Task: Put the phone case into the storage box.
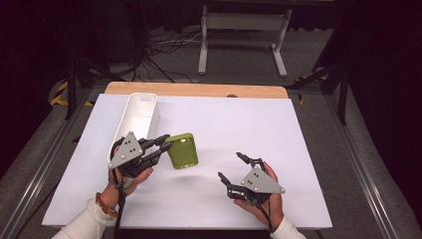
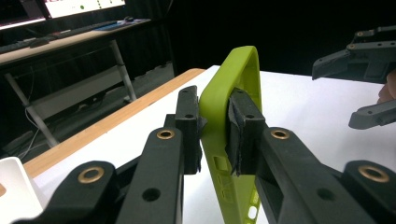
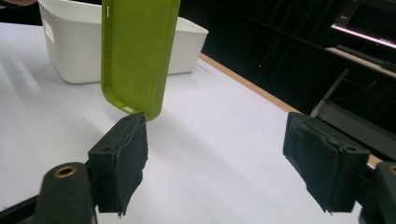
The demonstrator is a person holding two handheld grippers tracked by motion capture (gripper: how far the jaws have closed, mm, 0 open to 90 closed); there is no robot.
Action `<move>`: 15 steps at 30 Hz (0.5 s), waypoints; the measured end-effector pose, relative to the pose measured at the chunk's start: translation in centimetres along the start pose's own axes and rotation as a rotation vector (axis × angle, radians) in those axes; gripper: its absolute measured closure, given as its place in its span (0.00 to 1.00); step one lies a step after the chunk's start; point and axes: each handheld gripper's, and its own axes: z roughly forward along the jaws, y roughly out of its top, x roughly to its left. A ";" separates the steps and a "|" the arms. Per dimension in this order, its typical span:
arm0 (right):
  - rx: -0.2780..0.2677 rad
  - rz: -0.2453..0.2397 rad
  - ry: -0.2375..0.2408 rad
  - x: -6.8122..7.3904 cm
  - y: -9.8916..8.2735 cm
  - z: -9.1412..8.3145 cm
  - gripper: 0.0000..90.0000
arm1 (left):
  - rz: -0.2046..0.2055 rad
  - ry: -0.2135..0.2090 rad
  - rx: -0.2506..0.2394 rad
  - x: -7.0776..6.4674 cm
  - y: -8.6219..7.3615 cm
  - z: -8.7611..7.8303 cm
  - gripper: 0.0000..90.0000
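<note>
Keep the left gripper (image 1: 160, 146) clamped on the green phone case's (image 1: 182, 150) rim, held off the table just beside the white bin (image 1: 141, 110), and bring the right gripper (image 1: 230, 167), jaws apart and empty, squarely onto what seems the free edge.

No legible txt, labels or nos. anywhere; monitor (image 2: 84, 5) content too blurred to read.

Thing: green phone case (image 1: 181, 150)
Look: soft lime-green shell, open side showing, cutouts near 1 end
Pose: lifted off the white table (image 1: 278, 129), tilted
Hold: 1 long edge pinched by the left gripper (image 1: 160, 144)
Place: just beside the white bin (image 1: 137, 117)
</note>
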 end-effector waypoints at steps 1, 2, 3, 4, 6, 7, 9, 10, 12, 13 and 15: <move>0.006 0.000 0.000 0.0 -0.2 -0.1 0.26 | 0.001 0.004 -0.005 0.0 0.0 0.0 0.86; 0.012 -0.001 -0.004 -0.1 -0.3 -0.2 0.26 | 0.001 0.003 -0.007 0.1 0.0 -0.1 0.86; 0.014 0.002 -0.004 -0.2 -0.5 -0.3 0.25 | 0.001 0.002 -0.004 0.1 0.0 -0.1 0.86; 0.015 0.006 -0.008 -0.3 -0.6 -0.4 0.25 | -0.004 0.001 -0.004 0.2 0.0 -0.2 0.86; 0.018 0.012 -0.017 -0.4 -0.8 -0.6 0.25 | -0.002 0.002 -0.006 0.2 0.1 -0.2 0.86; 0.020 0.013 -0.020 -0.4 -0.9 -0.6 0.25 | -0.002 0.005 -0.010 0.3 0.1 -0.3 0.86; 0.021 0.014 -0.022 -0.5 -1.0 -0.7 0.25 | 0.002 0.006 -0.011 0.3 0.1 -0.3 0.86; 0.024 0.016 -0.021 -0.5 -1.1 -0.8 0.25 | -0.001 0.002 -0.005 0.3 0.2 -0.4 0.86; 0.029 0.015 -0.025 -0.6 -1.2 -0.8 0.25 | 0.002 0.004 -0.009 0.5 0.3 -0.5 0.86; 0.031 0.019 -0.026 -0.6 -1.3 -0.9 0.25 | 0.003 0.006 -0.011 0.5 0.3 -0.6 0.86; 0.033 0.019 -0.028 -0.7 -1.3 -0.9 0.25 | 0.004 0.006 -0.012 0.7 0.3 -0.7 0.86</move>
